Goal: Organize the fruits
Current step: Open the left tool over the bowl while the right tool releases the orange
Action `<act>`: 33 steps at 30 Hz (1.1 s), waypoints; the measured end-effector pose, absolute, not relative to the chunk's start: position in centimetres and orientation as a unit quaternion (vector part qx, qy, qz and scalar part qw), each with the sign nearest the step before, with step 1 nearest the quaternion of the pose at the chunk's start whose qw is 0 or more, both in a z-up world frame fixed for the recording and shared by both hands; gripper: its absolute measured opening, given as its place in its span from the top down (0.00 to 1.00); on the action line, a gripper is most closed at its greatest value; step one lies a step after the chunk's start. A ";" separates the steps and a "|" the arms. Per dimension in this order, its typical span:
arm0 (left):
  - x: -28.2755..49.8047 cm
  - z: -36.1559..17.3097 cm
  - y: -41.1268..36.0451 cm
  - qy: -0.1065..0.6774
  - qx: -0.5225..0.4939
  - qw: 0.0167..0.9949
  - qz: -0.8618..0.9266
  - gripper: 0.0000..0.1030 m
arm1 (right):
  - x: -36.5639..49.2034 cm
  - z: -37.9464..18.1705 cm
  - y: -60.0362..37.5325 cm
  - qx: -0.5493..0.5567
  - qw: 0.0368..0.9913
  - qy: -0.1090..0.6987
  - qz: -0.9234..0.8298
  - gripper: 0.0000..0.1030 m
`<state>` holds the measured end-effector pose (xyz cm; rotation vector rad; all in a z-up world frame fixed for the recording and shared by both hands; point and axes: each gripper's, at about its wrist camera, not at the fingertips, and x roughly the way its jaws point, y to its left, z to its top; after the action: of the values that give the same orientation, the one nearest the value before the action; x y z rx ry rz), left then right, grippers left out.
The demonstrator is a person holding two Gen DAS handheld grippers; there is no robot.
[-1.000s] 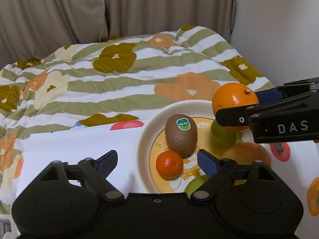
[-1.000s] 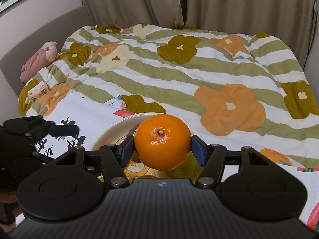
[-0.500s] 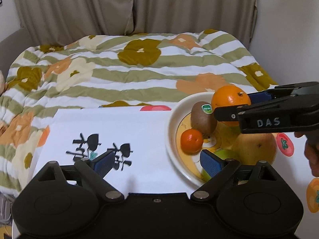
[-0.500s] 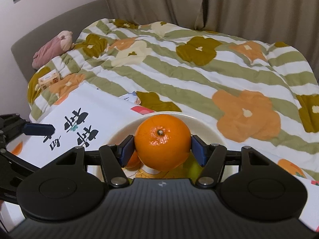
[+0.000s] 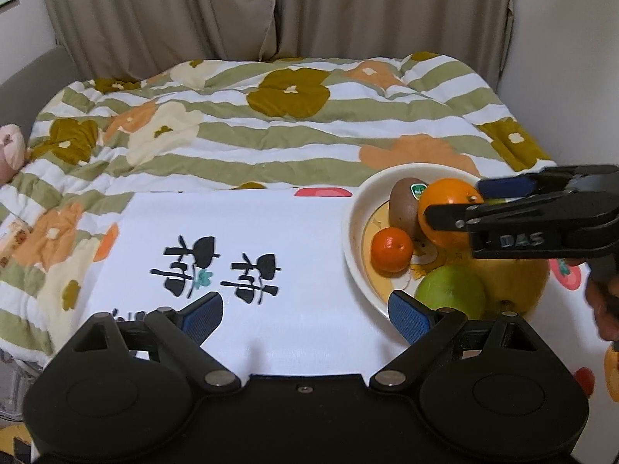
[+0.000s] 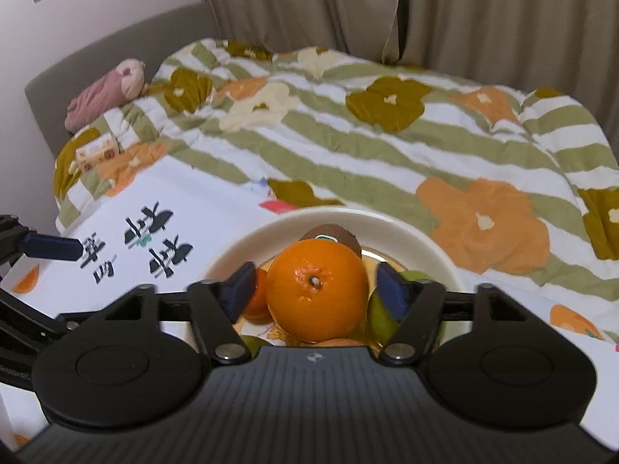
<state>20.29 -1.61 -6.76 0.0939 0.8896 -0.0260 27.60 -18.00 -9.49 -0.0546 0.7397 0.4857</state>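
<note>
While the right gripper [image 6: 316,290], marked "DAS", brackets the orange [image 6: 317,289] with pads spread, the left gripper [image 5: 305,311] gapes empty over black-lettered cloth [image 5: 271,232]

The orange [image 6: 317,290] has glossy, finely pitted peel. The kiwi [image 5: 404,208] is matt and fuzzy, with a shiny sticker. The plate [image 5: 354,228] looks like smooth glazed ceramic. The white cloth [image 5: 247,239] is flat matt fabric; the quilt [image 5: 271,131] on the far side is soft, puckered cotton. Both tongs, left [image 5: 305,313] and right [image 6: 315,290], are matt black plastic with textured blue pads [image 5: 408,315] and bright metal rivets [image 5: 387,378].
</note>
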 end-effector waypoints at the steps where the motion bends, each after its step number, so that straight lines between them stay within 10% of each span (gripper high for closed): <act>1: 20.2 -6.7 -1.6 0.428 0.050 0.902 -0.007 0.07 | 27.4 -9.2 -18.2 -0.026 0.907 0.351 0.230 0.00; 33: 8.9 -1.3 -1.8 0.333 0.022 0.940 -0.073 0.06 | 12.3 -1.0 -20.8 0.011 0.949 0.297 0.105 0.00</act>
<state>8.91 -1.78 -1.27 0.0458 0.6800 -0.1490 12.29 -20.77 -0.96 0.0219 0.6051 0.2141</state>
